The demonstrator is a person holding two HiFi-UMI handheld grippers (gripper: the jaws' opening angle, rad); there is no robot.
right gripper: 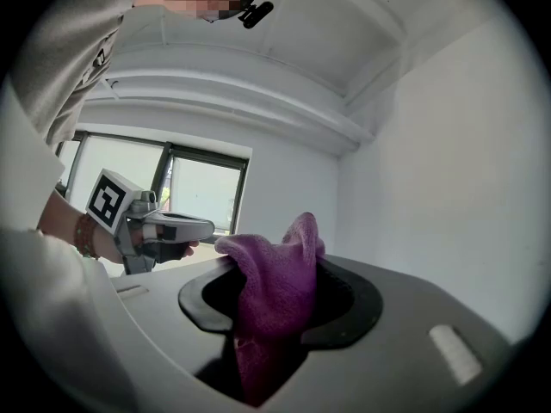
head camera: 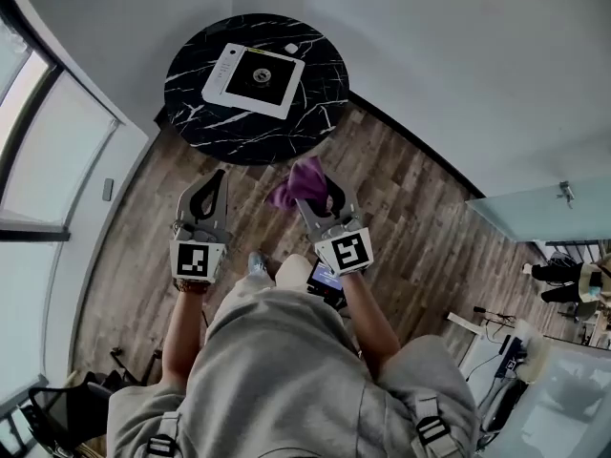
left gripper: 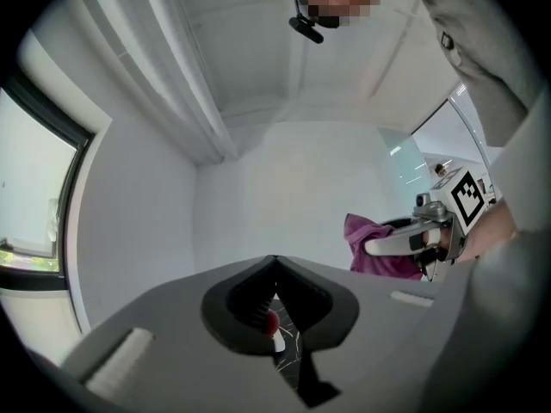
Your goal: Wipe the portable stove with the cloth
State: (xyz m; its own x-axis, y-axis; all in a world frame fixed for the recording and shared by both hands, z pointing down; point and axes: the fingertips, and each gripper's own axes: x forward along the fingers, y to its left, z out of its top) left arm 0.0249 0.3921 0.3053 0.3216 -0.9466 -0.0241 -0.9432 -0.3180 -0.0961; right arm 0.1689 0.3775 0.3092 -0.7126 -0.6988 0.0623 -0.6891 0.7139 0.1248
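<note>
Gripping the cloth (head camera: 296, 185) in the right hand-held gripper (head camera: 321, 191), bunched between its jaws. Holding the left hand-held gripper (head camera: 216, 179) alongside, jaws together, empty. Well ahead of both, on the desk (head camera: 191, 76), the stove (head camera: 254, 79).

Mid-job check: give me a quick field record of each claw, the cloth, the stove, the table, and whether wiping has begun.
left claw: shut, empty, held over the wooden floor
right claw: shut on the purple cloth, which bunches up between its jaws
portable stove: white body, black top, on the round black marble table
cloth to stove: apart, no contact
both claws: short of the table
wiping: not yet begun
</note>
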